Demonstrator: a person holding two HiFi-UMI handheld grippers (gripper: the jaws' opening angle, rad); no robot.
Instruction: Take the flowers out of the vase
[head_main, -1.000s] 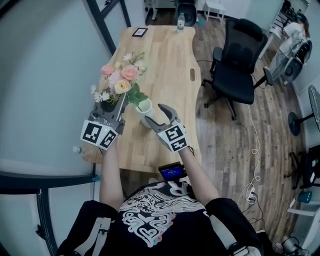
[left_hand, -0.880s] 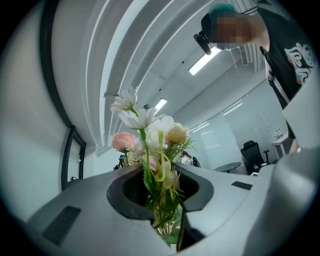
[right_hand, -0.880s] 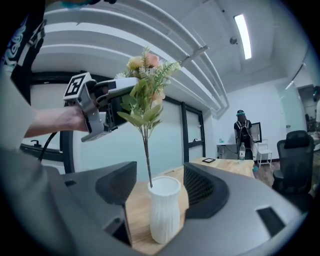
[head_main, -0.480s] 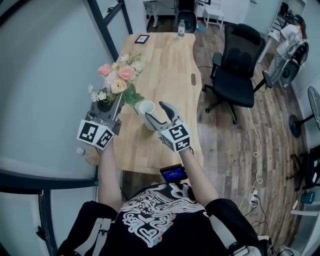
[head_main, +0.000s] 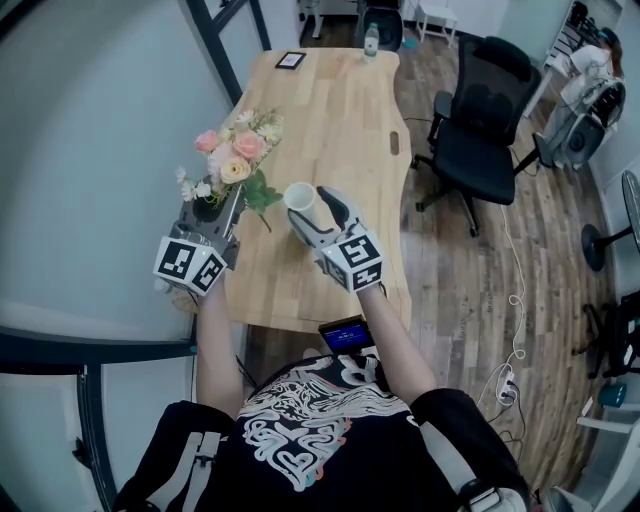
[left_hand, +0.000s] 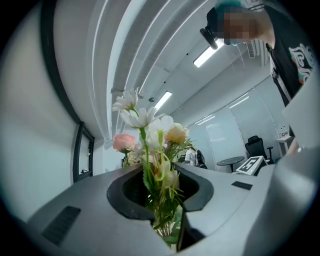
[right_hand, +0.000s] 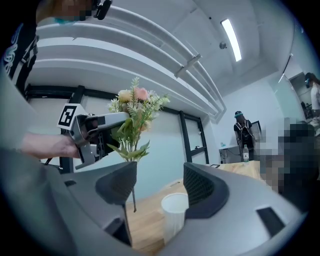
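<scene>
My left gripper (head_main: 222, 212) is shut on the stems of a bouquet of pink, peach and white flowers (head_main: 235, 158), held out over the table's left edge. The stems hang free, apart from the vase. In the left gripper view the flowers (left_hand: 150, 145) rise from between the jaws. The white ribbed vase (head_main: 300, 199) stands to their right, between the fingers of my right gripper (head_main: 322, 208), which is shut on it and holds it above the wooden table (head_main: 340, 120). The right gripper view shows the vase (right_hand: 174, 212) low between the jaws, and the flowers (right_hand: 134, 112) in the left gripper (right_hand: 95, 131) beyond.
A water bottle (head_main: 371, 40) and a small dark frame (head_main: 290, 60) stand at the table's far end. A black office chair (head_main: 480, 130) is on the right. A grey wall runs close along the left side.
The flowers have moved left, away from the vase, and their stems now hang clear of its mouth. The right gripper has risen with the vase.
</scene>
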